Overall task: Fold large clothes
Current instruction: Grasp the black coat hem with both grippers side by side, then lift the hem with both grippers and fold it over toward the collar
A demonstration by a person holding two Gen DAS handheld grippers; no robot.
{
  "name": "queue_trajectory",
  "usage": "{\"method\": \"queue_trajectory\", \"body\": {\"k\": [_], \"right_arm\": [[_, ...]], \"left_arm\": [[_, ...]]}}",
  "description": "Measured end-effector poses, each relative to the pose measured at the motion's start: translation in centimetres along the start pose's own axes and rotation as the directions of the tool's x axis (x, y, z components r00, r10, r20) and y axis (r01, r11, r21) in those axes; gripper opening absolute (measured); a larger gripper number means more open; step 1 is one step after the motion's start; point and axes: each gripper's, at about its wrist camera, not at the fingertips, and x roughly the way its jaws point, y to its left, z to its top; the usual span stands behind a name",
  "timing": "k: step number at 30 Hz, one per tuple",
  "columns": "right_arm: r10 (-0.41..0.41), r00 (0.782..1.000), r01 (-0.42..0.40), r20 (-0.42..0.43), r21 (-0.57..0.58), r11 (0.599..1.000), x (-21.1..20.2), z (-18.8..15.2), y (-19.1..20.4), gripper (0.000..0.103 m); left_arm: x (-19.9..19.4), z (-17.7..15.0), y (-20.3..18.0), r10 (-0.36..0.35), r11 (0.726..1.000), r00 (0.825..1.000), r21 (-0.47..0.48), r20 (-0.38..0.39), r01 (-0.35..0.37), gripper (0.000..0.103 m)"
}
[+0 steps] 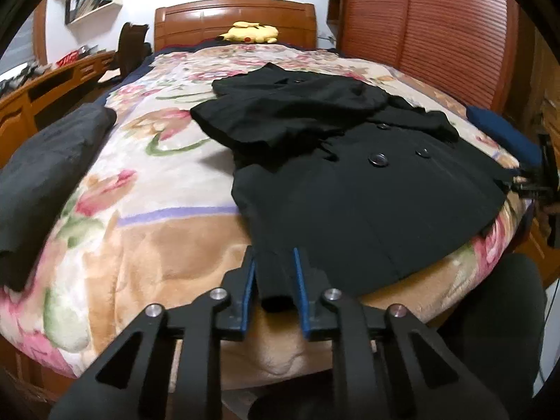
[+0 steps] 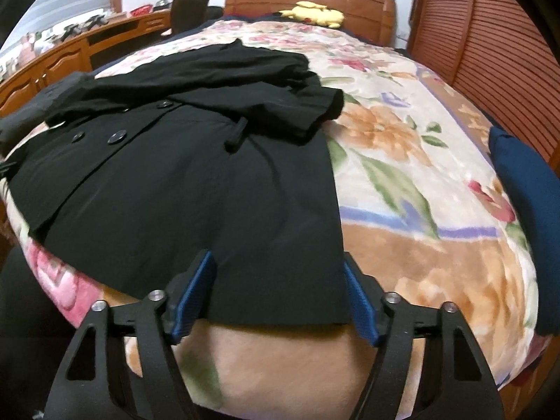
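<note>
Bed point(image 1: 105, 210) fills both views, its floral blanket point(image 2: 402, 140) spread from the wooden headboard point(image 1: 234, 17) down to the near edge. Across the blanket lies the black coat point(image 1: 350, 192), buttons up, its collar end toward the headboard and its hem hanging just over the near edge of the bed; the sleeves are folded in over the chest. A dark folded garment point(image 1: 45, 175) rests at the bed's left side and a blue cloth point(image 2: 525, 210) at its right side, both well apart from the coat. A yellow plush toy point(image 1: 252, 33) sits against the headboard. The left gripper point(image 1: 274, 262) sits at the coat's near left hem corner, its blue-padded fingers point(image 1: 299, 273) drawn close together with a narrow bunch of black fabric pinched between them, the hem end drooping below the pads. The right gripper point(image 2: 280, 269) is at the near right hem corner, its jaws standing wide, one finger on each side of a broad flat stretch of the hem; the fabric lies between them, and the pads point(image 2: 194, 290) do not visibly squeeze it.
</note>
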Motion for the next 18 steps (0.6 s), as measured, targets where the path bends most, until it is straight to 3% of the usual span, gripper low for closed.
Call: {"method": "queue_trajectory", "body": {"k": [3,5,7,14,18], "right_arm": [[0.030,0.999,-0.030,-0.013,-0.018,0.999,-0.2,0.2,0.2,0.048],[0.061,0.998,-0.062,-0.016,-0.026,0.998,-0.3,0.1,0.3,0.025],[0.086,0.996,-0.086,-0.006,-0.029,0.996,-0.6,0.0,0.5,0.013],[0.084,0.990,-0.083,0.112,-0.013,0.996,-3.6,1.0,0.6,0.006],[0.079,0.979,-0.075,0.187,-0.024,0.997,-6.3,2.3,1.0,0.005]], "left_arm": [[-0.5,0.4,0.0,-0.013,1.000,1.000,-0.008,0.015,0.013,0.005],[-0.9,0.6,0.0,-0.015,1.000,0.999,-0.017,0.030,0.015,0.002],[-1.5,0.7,-0.2,-0.006,1.000,0.999,-0.010,0.050,0.007,0.001],[-5.7,2.6,-0.5,0.003,1.000,0.984,-0.012,0.177,-0.001,0.001],[-8.3,3.2,-0.8,0.017,1.000,0.967,-0.014,0.253,-0.014,0.001]]}}
